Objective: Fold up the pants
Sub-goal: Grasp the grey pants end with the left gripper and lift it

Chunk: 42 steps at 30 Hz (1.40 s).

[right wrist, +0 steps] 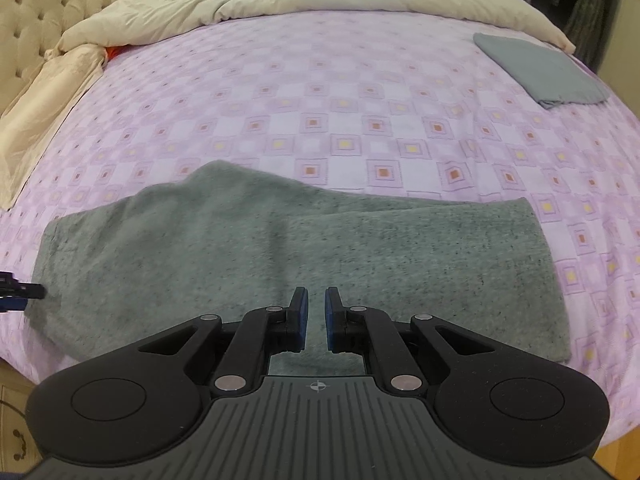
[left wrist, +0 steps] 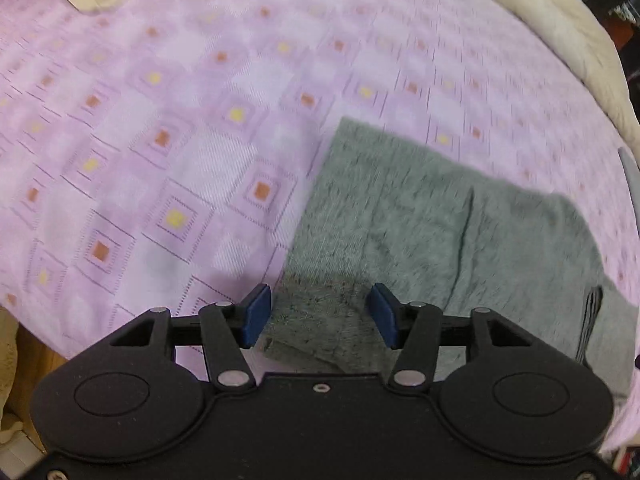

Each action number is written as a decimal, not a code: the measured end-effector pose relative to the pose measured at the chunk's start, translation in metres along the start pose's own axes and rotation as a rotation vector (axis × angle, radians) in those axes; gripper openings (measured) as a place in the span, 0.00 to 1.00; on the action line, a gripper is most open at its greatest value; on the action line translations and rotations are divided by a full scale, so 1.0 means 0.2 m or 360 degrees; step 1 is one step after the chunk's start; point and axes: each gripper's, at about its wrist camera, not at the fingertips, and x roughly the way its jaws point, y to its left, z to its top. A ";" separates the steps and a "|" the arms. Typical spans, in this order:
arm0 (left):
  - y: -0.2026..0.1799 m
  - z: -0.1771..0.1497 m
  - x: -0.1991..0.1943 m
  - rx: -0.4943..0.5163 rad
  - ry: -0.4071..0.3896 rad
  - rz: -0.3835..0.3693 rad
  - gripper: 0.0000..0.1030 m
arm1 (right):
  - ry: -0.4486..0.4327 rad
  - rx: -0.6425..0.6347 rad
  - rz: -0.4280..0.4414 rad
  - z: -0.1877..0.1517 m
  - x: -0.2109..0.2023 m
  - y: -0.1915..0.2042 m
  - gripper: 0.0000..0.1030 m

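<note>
Right wrist view: grey pants (right wrist: 280, 256) lying folded lengthwise on the bed (right wrist: 360, 92).
Right hand-held gripper (right wrist: 315, 316) hovering nearly closed, empty; left hand-held gripper (left wrist: 318, 314) gaping wide, gripping nothing.

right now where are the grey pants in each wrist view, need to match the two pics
Left wrist view: the grey pants fill the lower right, one corner lying under the open left gripper.
Right wrist view: the grey pants stretch across the middle, just beyond the right gripper.
Shared landmark: the pink checked bedspread beneath them.
</note>
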 end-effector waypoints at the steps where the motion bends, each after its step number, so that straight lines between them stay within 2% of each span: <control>1: 0.02 -0.01 0.01 -0.0004 0.0021 -0.0024 0.60 | 0.0000 -0.0004 -0.0003 -0.01 -0.02 0.03 0.08; 4: 0.07 -0.01 0.07 -0.0070 0.0093 -0.0148 0.72 | 0.0003 -0.0010 -0.0020 -0.03 -0.04 0.09 0.08; 5: 0.09 -0.02 0.08 -0.0089 0.0097 -0.0210 0.79 | 0.0005 -0.0010 -0.0021 -0.03 -0.04 0.10 0.08; 7: 0.07 -0.03 0.08 -0.0055 0.0119 -0.0273 0.86 | 0.0008 -0.0014 -0.0023 -0.04 -0.05 0.13 0.08; 10: 0.02 -0.05 0.10 0.0050 0.0136 -0.0282 0.97 | 0.0020 -0.0024 -0.0017 -0.06 -0.06 0.16 0.08; 13: -0.02 0.00 0.13 0.0020 0.0134 -0.0275 0.97 | 0.0045 -0.0035 -0.0011 -0.08 -0.04 0.21 0.08; 14: -0.03 0.02 0.13 -0.0026 0.0126 -0.0249 0.94 | 0.0054 -0.0037 -0.0008 -0.08 -0.04 0.22 0.08; 16: -0.06 0.03 0.13 -0.0057 0.0073 -0.0158 0.64 | 0.0068 -0.0031 -0.0002 -0.09 -0.02 0.24 0.08; 17: -0.07 0.03 0.11 -0.0051 0.0053 -0.0148 0.45 | 0.0074 -0.0025 0.0002 -0.09 -0.02 0.25 0.08; 18: -0.07 0.03 0.10 -0.0069 0.0047 -0.0177 0.40 | 0.0079 -0.0015 0.0006 -0.10 -0.01 0.25 0.08; 20: -0.10 0.03 0.05 -0.0065 -0.0001 -0.0175 0.36 | 0.0097 -0.0005 0.0012 -0.11 0.01 0.26 0.08; 25: -0.20 -0.01 -0.11 0.0091 -0.0128 -0.0114 0.35 | 0.0166 -0.0007 0.0056 -0.14 0.08 0.27 0.08; 29: -0.22 0.01 -0.17 0.0132 -0.0172 -0.0096 0.34 | 0.0239 -0.0113 0.0059 -0.19 0.18 0.33 0.08; 34: -0.26 -0.01 -0.14 0.0142 -0.0174 -0.0073 0.33 | 0.0462 -0.0159 0.0018 -0.29 0.37 0.35 0.08; 35: -0.26 -0.01 -0.15 0.0146 -0.0174 -0.0071 0.33 | 0.0424 -0.0169 0.0023 -0.30 0.36 0.35 0.08; 39: -0.30 -0.02 -0.21 0.0215 -0.0221 -0.0055 0.32 | 0.0427 -0.0135 0.0062 -0.28 0.31 0.33 0.08; 42: -0.37 -0.03 -0.29 0.0282 -0.0281 -0.0054 0.31 | 0.0275 -0.0103 0.0125 -0.22 0.19 0.31 0.08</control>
